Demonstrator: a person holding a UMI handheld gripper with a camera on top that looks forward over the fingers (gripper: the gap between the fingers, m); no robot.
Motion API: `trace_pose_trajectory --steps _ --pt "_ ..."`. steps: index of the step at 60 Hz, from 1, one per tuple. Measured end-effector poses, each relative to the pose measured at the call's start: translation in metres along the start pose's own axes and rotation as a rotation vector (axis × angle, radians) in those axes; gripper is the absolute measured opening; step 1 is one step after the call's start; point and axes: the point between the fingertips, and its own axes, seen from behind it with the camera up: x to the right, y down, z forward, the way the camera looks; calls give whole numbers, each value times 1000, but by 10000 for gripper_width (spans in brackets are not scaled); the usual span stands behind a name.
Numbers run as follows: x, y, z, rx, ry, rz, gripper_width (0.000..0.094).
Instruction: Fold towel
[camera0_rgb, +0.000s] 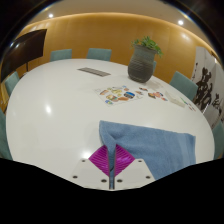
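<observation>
Gripper (113, 160) low over the large white oval table (50, 110). Magenta finger pads (104, 158) sit close together with a corner of the light blue cloth towel (160, 148) pinched between them — jaws clamped on it. Rest of the towel lies flat on the table, running right toward the near table edge. Wide bare tabletop left and ahead. Beyond: scattered small cards (135, 95), grey pot with green plant (143, 62), dark flat rectangular object (96, 71). Teal chairs (99, 54) ring the far edge.

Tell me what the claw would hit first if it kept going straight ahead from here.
The claw already sits at the blue towel, whose near edge lies over it. Beyond that, probably bare table; depth is unclear.
</observation>
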Motion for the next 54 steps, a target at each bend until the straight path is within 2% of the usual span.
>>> trace_pose_trajectory --steps 6,10,18,21,25,29,37,39,42,44,49,51,54 --pt "-2 0 -4 -23 -31 37 26" --pt "-17 -13 -13 -22 -93 56 26" --pt "-35 -83 -63 86 -238 194 26" --pt "-24 -112 -80 132 -259 258 27" --pt "7 -137 -90 174 -232 328 29" --pt "50 -131 -84 166 -174 382 37" --pt "139 -57 -41 31 32 394 71" --pt "156 -40 -34 1 75 402 154" --pt "176 -19 -29 -42 117 413 364" --pt "187 -7 -27 -53 132 412 469" --pt "203 -10 -43 -42 159 377 841" --pt "208 -14 -54 -28 173 355 887" --pt "208 -22 -73 -9 184 321 857"
